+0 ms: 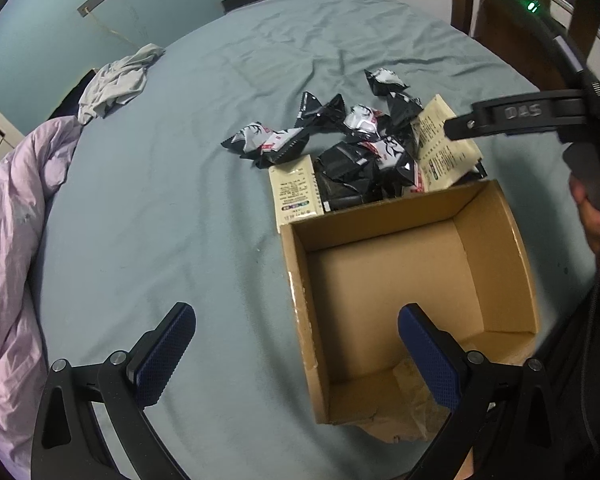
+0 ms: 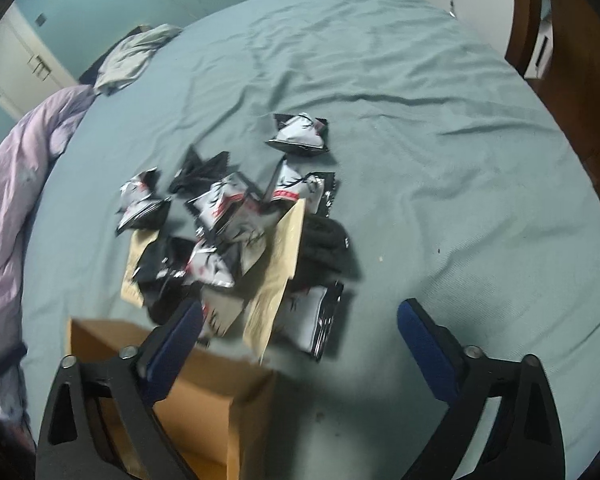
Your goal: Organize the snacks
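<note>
Several small black-and-white foil snack packets [image 2: 216,216] lie in a loose heap on the teal bedsheet [image 2: 440,208], ahead of the right gripper [image 2: 300,324] and a little to its left, mixed with a few flat cream paper sachets [image 2: 278,276]. I judge the packets light, puffy and slick, likely to crinkle and slide under a pinch, so a crimped end seam or a raised corner looks a better hold than the air-filled middle; the sachets lie thin and partly tucked under the packets, harder to lift cleanly. The packet [image 2: 300,134] farthest ahead sits apart from the heap and looks easiest to take alone. The right gripper hovers with its blue-padded fingers spread wide and nothing between them. An open brown cardboard box [image 1: 412,280], holding no snacks, stands just on the near side of the heap, below and to the right of the left gripper [image 1: 296,344], which is likewise wide open and holds nothing. A lilac quilt [image 1: 8,240] is bunched far to its left.
</note>
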`<action>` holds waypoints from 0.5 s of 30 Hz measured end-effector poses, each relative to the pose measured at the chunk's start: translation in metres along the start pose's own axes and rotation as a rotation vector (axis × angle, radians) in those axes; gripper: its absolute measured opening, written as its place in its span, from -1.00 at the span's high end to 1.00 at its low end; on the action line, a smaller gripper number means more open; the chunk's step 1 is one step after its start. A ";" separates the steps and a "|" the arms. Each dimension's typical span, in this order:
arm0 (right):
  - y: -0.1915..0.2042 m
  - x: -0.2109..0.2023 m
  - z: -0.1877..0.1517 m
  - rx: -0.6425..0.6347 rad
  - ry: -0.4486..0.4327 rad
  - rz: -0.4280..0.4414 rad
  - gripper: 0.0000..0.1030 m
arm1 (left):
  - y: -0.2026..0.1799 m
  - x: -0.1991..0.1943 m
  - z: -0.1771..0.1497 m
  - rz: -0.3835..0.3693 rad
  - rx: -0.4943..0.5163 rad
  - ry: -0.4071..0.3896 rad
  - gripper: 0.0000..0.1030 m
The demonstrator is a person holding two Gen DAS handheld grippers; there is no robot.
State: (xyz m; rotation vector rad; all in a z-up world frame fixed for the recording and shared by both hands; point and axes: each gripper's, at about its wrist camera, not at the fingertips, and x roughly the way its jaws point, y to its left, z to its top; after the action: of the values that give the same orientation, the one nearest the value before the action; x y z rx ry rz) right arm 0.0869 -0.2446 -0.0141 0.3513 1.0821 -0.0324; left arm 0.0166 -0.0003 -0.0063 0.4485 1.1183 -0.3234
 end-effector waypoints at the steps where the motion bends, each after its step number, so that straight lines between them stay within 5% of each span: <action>1: 0.000 0.006 0.003 0.006 0.013 -0.003 -0.66 | 0.001 0.000 0.001 -0.001 -0.006 -0.001 -1.00; 8: 0.007 0.031 0.017 0.010 0.044 0.036 -0.23 | 0.008 0.003 0.005 0.000 -0.039 -0.004 -1.00; 10: 0.004 0.035 0.020 0.026 0.045 0.062 0.00 | 0.009 0.003 0.007 0.009 -0.050 -0.011 -1.00; 12: 0.002 0.038 0.021 0.013 0.045 0.061 0.54 | 0.012 0.004 0.009 0.003 -0.063 -0.014 -1.00; 14: 0.002 0.037 0.018 -0.004 0.042 0.061 0.87 | 0.014 0.006 0.011 -0.007 -0.075 -0.016 -1.00; 15: 0.001 0.037 0.018 -0.006 0.042 0.074 0.88 | 0.015 0.007 0.011 -0.012 -0.082 -0.017 -1.00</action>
State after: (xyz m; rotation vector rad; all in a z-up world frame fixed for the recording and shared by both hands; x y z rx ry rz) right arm 0.1198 -0.2437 -0.0385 0.3883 1.1092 0.0441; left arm 0.0354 0.0071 -0.0054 0.3658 1.1141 -0.2904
